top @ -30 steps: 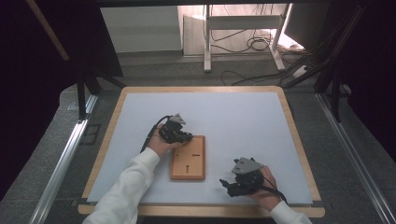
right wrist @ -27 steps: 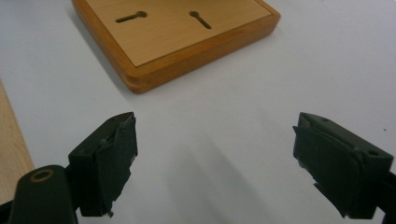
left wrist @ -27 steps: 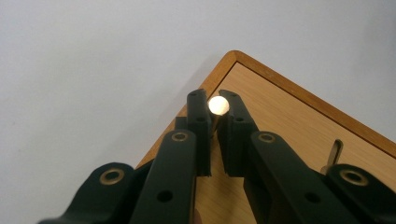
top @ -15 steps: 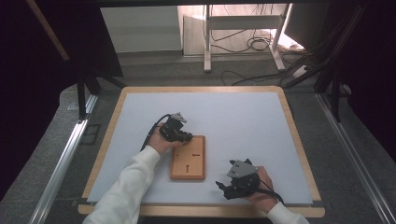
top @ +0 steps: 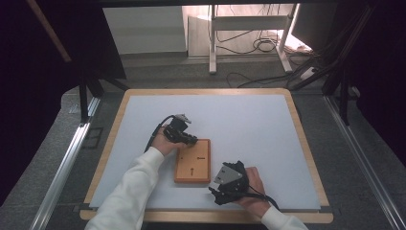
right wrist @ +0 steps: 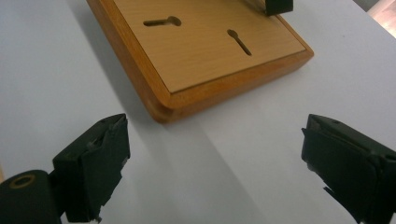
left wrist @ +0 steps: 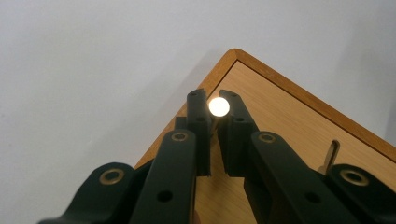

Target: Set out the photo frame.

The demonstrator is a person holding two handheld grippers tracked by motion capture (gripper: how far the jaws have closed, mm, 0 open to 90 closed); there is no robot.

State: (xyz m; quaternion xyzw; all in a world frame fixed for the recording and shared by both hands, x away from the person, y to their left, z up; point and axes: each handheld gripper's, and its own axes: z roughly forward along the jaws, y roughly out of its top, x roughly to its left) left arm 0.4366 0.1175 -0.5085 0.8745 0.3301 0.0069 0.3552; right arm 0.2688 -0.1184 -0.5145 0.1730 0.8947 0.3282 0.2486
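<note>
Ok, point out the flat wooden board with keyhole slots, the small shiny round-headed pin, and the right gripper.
Flat wooden board with keyhole slots [top: 193,165]: high view, middle of its top face.
Small shiny round-headed pin [left wrist: 219,107]: left gripper view, its bright round head.
Right gripper [right wrist: 212,175]: right gripper view, midway between its open fingertips.

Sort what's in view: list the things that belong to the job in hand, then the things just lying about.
In the job:
- wooden board with keyhole slots
- small round-headed pin, pinched in the left hand-held gripper at the board's corner
- right hand-held gripper, jaws just opened wide, nothing between them, near the board

Lying about:
- cables on the floor
- white stand
</note>
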